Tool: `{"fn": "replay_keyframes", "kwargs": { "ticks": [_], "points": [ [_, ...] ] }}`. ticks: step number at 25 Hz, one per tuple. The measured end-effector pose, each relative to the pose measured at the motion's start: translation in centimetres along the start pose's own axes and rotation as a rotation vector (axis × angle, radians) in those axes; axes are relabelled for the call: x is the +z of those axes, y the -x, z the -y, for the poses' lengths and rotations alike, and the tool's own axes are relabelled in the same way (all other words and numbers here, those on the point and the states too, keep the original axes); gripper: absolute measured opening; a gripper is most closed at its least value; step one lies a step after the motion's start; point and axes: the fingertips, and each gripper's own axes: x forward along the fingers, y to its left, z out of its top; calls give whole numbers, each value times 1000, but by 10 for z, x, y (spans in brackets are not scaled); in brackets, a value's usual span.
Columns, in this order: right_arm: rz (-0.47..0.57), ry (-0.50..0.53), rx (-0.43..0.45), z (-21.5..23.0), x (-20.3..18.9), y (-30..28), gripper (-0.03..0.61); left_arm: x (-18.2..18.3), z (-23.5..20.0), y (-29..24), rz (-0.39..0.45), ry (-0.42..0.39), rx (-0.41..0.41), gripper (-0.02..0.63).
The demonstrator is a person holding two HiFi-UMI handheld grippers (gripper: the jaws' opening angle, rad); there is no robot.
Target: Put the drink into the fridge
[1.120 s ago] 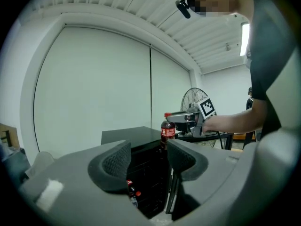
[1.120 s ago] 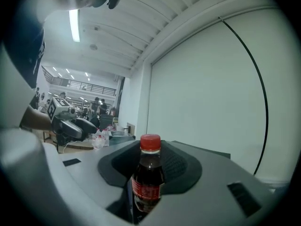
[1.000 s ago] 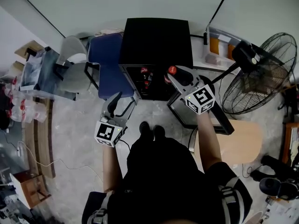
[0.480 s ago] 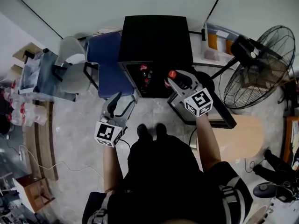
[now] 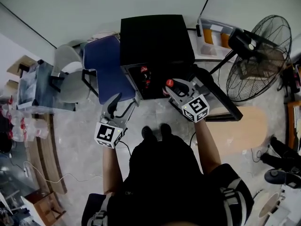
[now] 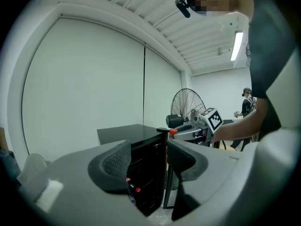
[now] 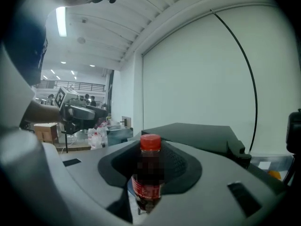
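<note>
Holding the bottle (image 7: 149, 173) upright, right gripper (image 5: 170, 86) hovers at the open fridge (image 5: 155, 36); left gripper (image 5: 122, 103) parted, empty. Bottle not yet inside; shelving remains.

Overhead, the right claw (image 5: 172, 87) hides the drink (image 5: 169, 83) below its cap.

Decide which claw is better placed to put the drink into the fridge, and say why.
Right. The right claw is shut on the upright drink bottle, in front of the open fridge. The left claw is open and empty.
</note>
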Motion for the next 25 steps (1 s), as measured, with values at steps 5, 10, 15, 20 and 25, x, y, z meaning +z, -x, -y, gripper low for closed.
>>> {"fn": "replay_keyframes", "kwargs": {
  "ticks": [5, 10, 15, 20, 25],
  "points": [
    [-32, -12, -50, -8, -12, -8, 133, -4, -9, 3, 1, -21, -64, 238],
    [-58, -24, -95, -16, -25, -15, 133, -17, -14, 10, -16, -29, -127, 238],
    [-71, -31, -131, -16, -35, -25, 133, -23, -27, 12, -19, -27, -147, 238],
    [-92, -36, -145, -12, -43, -33, 133, -25, -36, 11, -23, -23, -152, 238],
    [-120, -48, -141, -3, -59, -41, 133, -28, -40, 8, -33, -20, -142, 238]
  ]
}}
